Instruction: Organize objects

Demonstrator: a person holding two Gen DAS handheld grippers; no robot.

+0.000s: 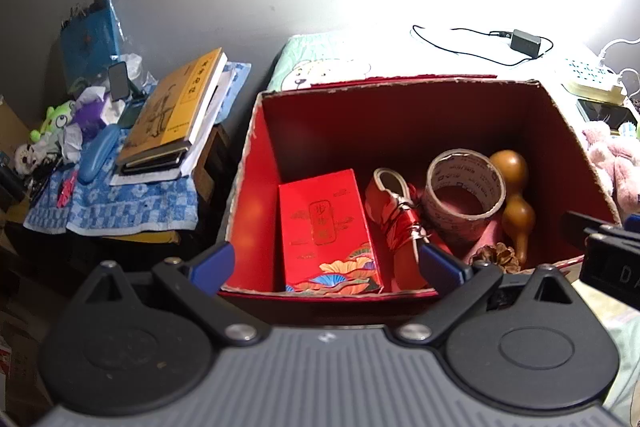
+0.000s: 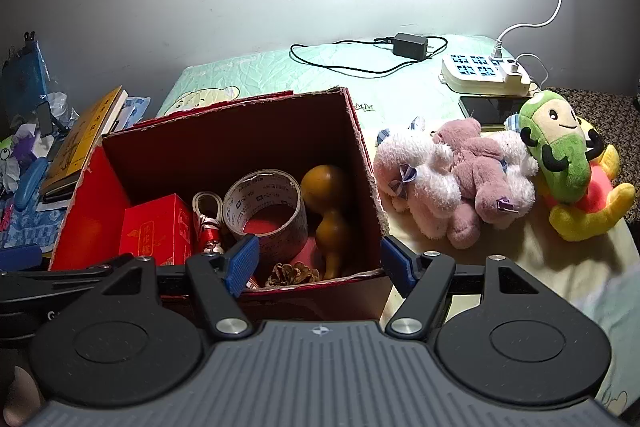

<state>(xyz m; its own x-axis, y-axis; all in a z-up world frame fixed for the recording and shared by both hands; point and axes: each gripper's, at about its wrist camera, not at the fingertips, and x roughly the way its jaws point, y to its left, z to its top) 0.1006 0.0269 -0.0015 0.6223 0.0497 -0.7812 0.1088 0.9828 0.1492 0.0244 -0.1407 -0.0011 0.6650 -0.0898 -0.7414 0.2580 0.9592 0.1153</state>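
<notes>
An open red cardboard box (image 1: 256, 155) (image 2: 360, 147) stands on the bed. Inside lie a red patterned carton (image 1: 328, 231) (image 2: 156, 231), a small red shoe (image 1: 394, 211) (image 2: 208, 219), a tape roll (image 1: 464, 187) (image 2: 264, 203), a wooden gourd (image 1: 516, 203) (image 2: 328, 215) and a pine cone (image 1: 496, 257) (image 2: 292, 273). My left gripper (image 1: 326, 263) is open and empty over the box's near wall. My right gripper (image 2: 320, 259) is open and empty over the box's near right corner. Plush toys lie right of the box: pink-white ones (image 2: 452, 179) and a green-yellow one (image 2: 568, 167).
A side table left of the bed holds a yellow book (image 1: 172, 111) (image 2: 80, 147), a blue case (image 1: 94, 157) and small clutter. At the bed's far end lie a black charger with cable (image 2: 408, 45), a white power strip (image 2: 484, 73) and a phone (image 2: 492, 107).
</notes>
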